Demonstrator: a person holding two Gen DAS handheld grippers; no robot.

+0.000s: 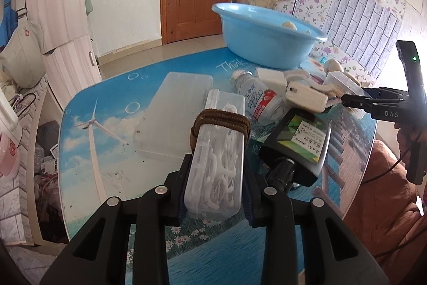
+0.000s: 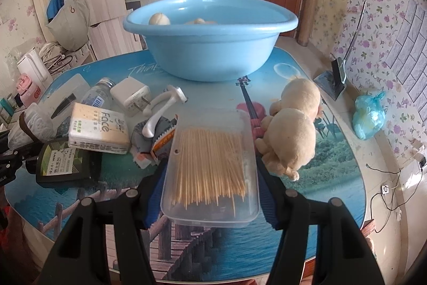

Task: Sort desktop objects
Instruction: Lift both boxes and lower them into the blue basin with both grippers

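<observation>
My left gripper is shut on a clear box of white floss picks with a brown hair band wrapped round its far end. The box is lifted over the table's picture top. My right gripper is shut on a clear box of wooden toothpicks, gripped by its long sides. In the left wrist view that gripper comes in from the right with the toothpick box. A blue basin at the far side holds cream plush toys.
On the table lie a clear flat lid, a small bottle, a white charger, a tissue pack, a dark bottle, a white hook, a plush toy and a blue bag.
</observation>
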